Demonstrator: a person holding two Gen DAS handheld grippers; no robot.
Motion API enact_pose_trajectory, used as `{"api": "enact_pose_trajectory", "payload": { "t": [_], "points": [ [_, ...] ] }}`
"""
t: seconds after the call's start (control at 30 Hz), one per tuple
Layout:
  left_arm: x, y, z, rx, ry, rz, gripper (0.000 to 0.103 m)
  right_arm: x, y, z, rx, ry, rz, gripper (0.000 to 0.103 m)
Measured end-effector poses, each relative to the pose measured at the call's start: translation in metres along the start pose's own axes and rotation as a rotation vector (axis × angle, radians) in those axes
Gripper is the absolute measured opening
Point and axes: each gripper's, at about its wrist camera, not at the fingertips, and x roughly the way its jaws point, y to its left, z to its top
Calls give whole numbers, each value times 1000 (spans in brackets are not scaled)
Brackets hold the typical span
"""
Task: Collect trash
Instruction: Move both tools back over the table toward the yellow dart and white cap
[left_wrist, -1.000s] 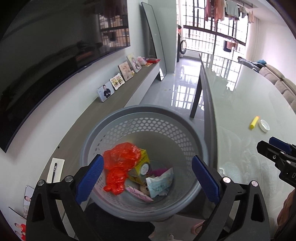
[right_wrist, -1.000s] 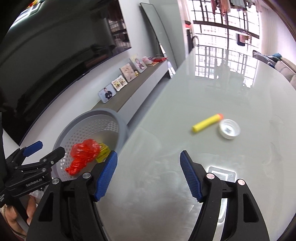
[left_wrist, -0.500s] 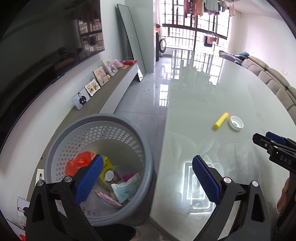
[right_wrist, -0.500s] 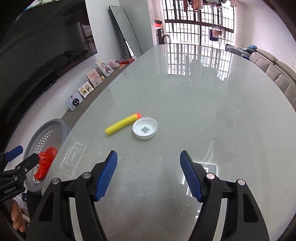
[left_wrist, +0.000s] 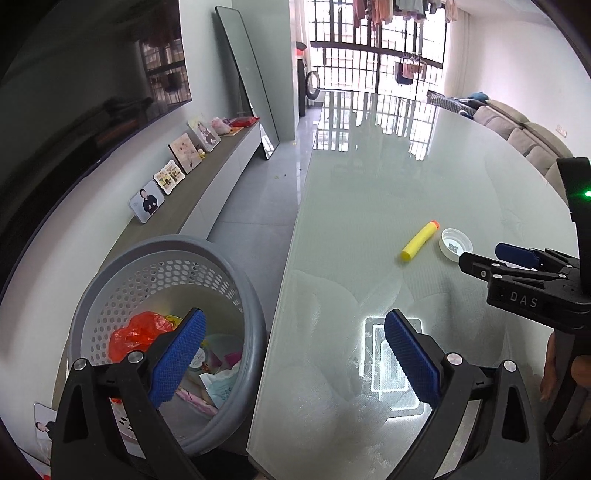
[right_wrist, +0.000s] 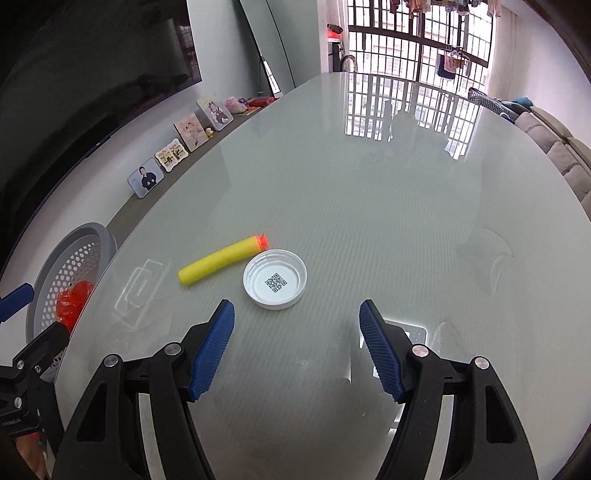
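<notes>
At the left of the right wrist view, our left gripper (left_wrist: 291, 354) was released and empty, beside the grey perforated waste basket (right_wrist: 92, 236) with its red plastic bag (right_wrist: 72, 302). At the centre, the yellow foam dart (right_wrist: 221, 260) and the white bottle cap (right_wrist: 275, 278) lay on the glass table (right_wrist: 369, 184), seemingly touching. Below them our right gripper (right_wrist: 297, 350) hung wide open, empty. We judged that closing on the shallow cap could nudge the dart and make it roll, or the cap could slide away on the smooth glass.
</notes>
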Motion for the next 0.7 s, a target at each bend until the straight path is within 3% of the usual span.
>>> {"api": "enact_pose_trajectory", "payload": {
  "t": [0.6,0.7],
  "points": [
    [12,2,0,-11,18,-8,95,24,17,19,-55,23,-34,67],
    [14,1,-1,-11,21,-8,95,24,17,20,-55,22,-29,62]
  ]
}}
